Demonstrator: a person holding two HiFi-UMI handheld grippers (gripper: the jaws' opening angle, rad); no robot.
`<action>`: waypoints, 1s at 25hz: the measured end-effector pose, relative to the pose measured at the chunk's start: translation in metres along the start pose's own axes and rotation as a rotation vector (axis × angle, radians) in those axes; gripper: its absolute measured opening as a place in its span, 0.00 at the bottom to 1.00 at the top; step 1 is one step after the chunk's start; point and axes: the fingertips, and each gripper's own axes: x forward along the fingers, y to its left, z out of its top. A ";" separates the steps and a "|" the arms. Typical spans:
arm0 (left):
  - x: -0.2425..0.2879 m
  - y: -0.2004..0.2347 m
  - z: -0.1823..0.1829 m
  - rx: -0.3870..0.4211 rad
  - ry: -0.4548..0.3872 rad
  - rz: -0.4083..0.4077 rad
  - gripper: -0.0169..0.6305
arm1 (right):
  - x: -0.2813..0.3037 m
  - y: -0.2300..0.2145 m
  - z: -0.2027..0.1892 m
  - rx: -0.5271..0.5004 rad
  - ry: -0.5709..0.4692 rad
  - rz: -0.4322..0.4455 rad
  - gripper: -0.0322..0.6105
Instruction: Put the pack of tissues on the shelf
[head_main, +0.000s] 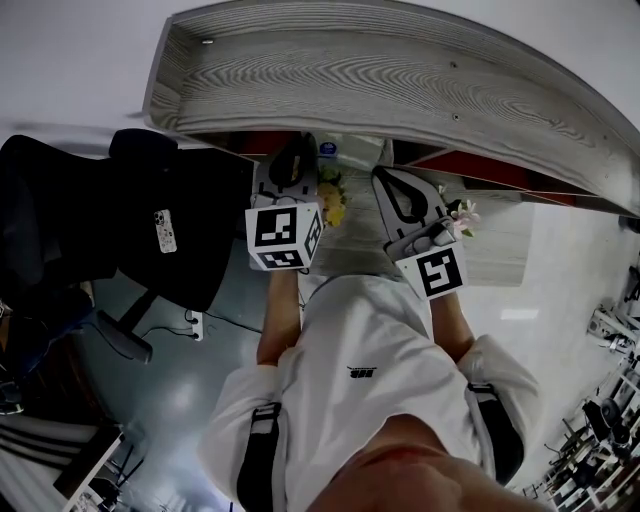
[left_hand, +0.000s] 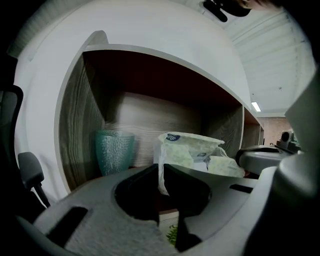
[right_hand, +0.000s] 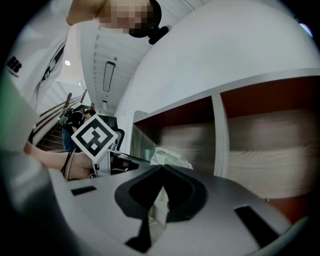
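- Nearest, the person's white shirt (head_main: 370, 390) fills the low middle of the head view, and both forearms reach far towards the shelf (left_hand: 80, 120)
- The left gripper (left_hand: 161, 167) has its grey jaws pressed together on a crinkled flap of the pack of tissues (left_hand: 192, 149), pinching the film at its near left end
- The right gripper (right_hand: 162, 169) also has its jaws closed tip to tip, with pale wrapper caught in the slit below the tips, so it grips the pack from the right
- The pack is soft, pale green and white, wrinkled plastic with a small blue oval mark; it hangs between the two grippers at the mouth of the leftmost compartment, and whether it rests on the board cannot be told
- Further in, left of the pack, a teal dimpled glass (left_hand: 114, 151) stands upright by the side wall; nothing shows inside it
- The shelf has grey wood-grain walls and back, with a dark red underside
- A black office chair (head_main: 150, 230) stands left of the shelf
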 end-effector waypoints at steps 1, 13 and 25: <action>0.001 0.000 0.001 0.005 -0.002 -0.002 0.09 | 0.001 -0.001 0.000 0.002 -0.002 -0.003 0.09; 0.000 -0.006 0.006 0.044 -0.010 -0.022 0.20 | 0.001 -0.011 0.009 -0.014 -0.026 -0.040 0.09; -0.010 -0.012 0.014 0.058 -0.034 -0.027 0.20 | 0.000 -0.006 0.020 -0.059 -0.050 -0.027 0.09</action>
